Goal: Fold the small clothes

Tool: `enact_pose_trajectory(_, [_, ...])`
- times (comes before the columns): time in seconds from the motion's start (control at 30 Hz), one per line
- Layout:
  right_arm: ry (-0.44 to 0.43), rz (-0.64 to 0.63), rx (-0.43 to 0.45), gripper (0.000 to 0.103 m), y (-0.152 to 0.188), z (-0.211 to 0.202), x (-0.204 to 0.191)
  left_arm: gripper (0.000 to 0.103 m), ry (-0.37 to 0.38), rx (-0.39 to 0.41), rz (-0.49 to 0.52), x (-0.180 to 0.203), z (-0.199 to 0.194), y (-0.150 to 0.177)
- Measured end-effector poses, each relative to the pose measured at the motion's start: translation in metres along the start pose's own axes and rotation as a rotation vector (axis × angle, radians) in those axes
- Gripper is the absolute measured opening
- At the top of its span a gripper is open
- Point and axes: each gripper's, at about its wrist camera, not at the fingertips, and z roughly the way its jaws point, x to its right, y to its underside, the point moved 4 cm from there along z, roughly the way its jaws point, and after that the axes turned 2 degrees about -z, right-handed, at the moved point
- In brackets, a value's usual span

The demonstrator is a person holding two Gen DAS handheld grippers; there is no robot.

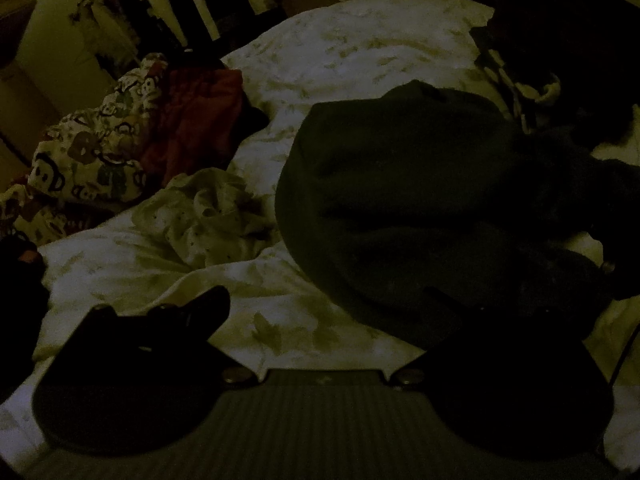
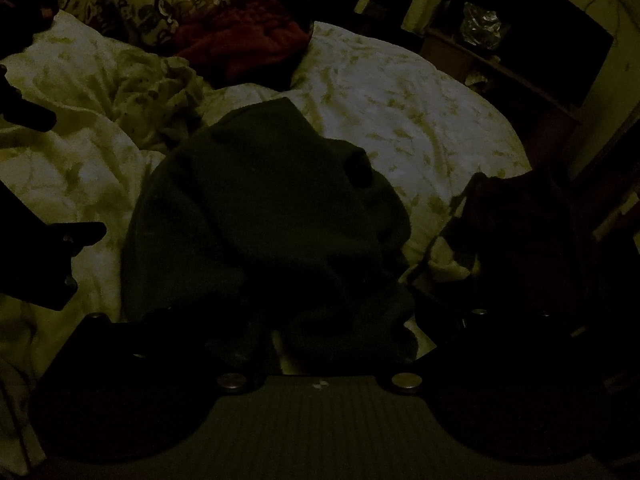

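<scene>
Left wrist view shows a dark fleece garment (image 1: 400, 208) heaped on the pale leaf-print duvet (image 1: 340, 52), right of centre, with the left gripper (image 1: 320, 320) spread wide and empty. It looks soft, light and floppy, so I'd pinch a near hem. Too dark to tell the right gripper's (image 2: 320, 320) state.

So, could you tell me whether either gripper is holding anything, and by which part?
Left gripper: open, holding nothing. The dark garment lies by the right gripper, but it is too dark to tell any hold.
</scene>
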Motion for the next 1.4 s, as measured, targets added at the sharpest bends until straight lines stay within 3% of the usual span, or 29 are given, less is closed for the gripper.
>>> enact_pose_trajectory(0.9, [0.001, 0.015, 0.027, 0.103, -0.002, -0.003, 0.002, 0.103, 0.007, -0.001, -0.006, -0.004, 0.004, -0.001])
enact_pose_trajectory(0.97, [0.001, 0.022, 0.050, 0.103, -0.004, -0.005, 0.003, 0.103, 0.000, 0.008, -0.005, -0.005, 0.005, -0.001])
enact_pose_trajectory(1.1, [0.005, 0.066, 0.182, 0.103, -0.008, -0.018, 0.012, 0.103, 0.010, 0.068, -0.005, -0.014, 0.001, -0.001])
enact_pose_trajectory(1.17, [-0.024, 0.123, 0.327, 0.103, -0.005, -0.035, 0.024, 0.103, 0.011, 0.124, -0.010, -0.027, -0.004, 0.002])
enact_pose_trajectory(1.23, [-0.064, 0.146, 0.434, 0.103, 0.002, -0.049, 0.032, 0.103, -0.035, 0.186, -0.006, -0.043, -0.007, 0.010])
enact_pose_trajectory(1.27, [-0.075, 0.142, 0.452, 0.103, 0.005, -0.051, 0.033, 0.103, -0.057, 0.212, 0.007, -0.048, -0.007, 0.014])
enact_pose_trajectory(1.33, [-0.109, 0.115, 0.405, 0.103, 0.016, -0.040, 0.035, 0.103, -0.089, 0.252, 0.062, -0.050, -0.001, 0.024])
enact_pose_trajectory(1.4, [-0.174, 0.130, 0.353, 0.103, 0.031, -0.019, 0.035, 0.103, -0.065, 0.218, 0.074, -0.045, 0.009, 0.031])
